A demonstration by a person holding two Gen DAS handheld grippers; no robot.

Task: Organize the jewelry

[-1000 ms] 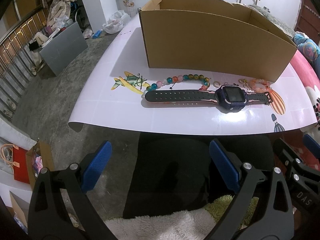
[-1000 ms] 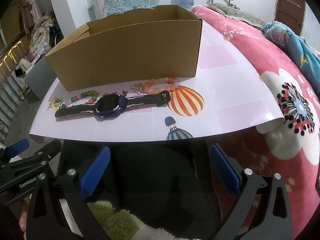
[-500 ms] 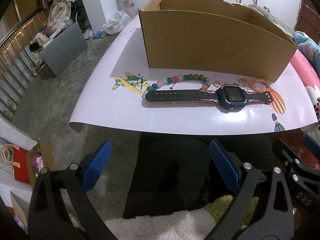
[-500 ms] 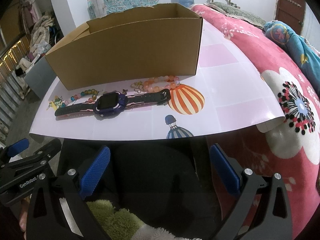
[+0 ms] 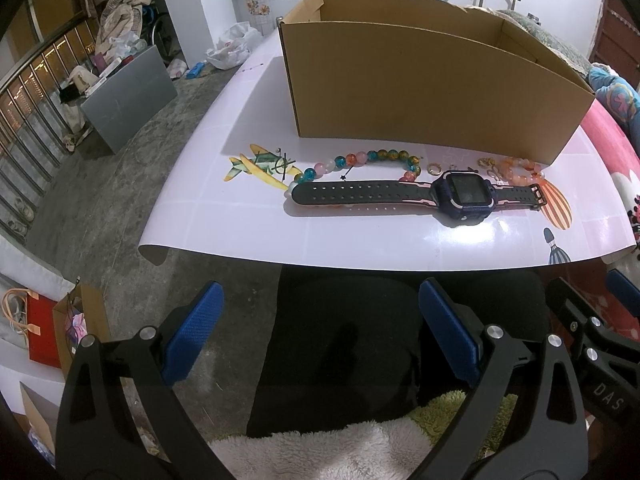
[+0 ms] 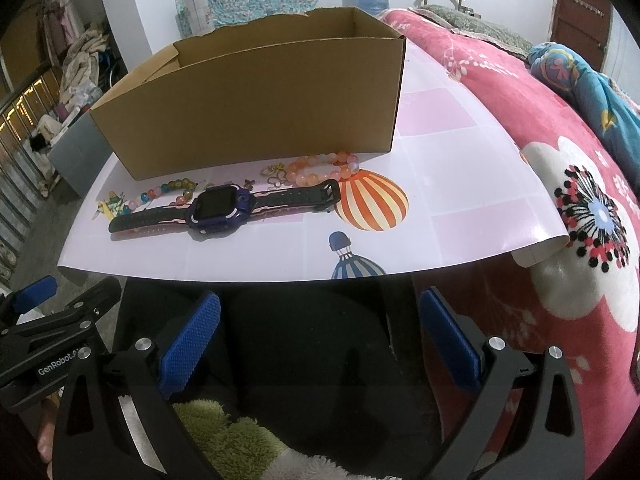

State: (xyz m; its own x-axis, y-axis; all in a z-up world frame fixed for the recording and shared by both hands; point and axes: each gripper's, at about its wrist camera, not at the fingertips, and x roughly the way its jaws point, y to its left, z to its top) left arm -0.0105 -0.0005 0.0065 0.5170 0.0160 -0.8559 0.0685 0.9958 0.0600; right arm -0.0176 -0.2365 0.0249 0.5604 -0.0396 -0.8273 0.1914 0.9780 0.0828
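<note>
Both tools sit low, back from the counter [image 5: 240,216] edge, nothing gripped: left tool [image 5: 320,336] has its blue pads wide apart, right tool [image 6: 320,332] likewise. Jewelry lies in a row along the front wall of the open cardboard box [image 5: 420,92], probably staged there for short lifts into it. Smartwatch [image 5: 464,194] lies flat with its strap stretched out, nearest the tools; multicolour bead bracelet [image 5: 360,162] sits behind its left strap, orange bead bracelet [image 5: 520,168] by the buckle end, small gold rings [image 5: 434,168] between them. Nothing visibly boxed yet; the watch looks like the easiest first pick.
</note>
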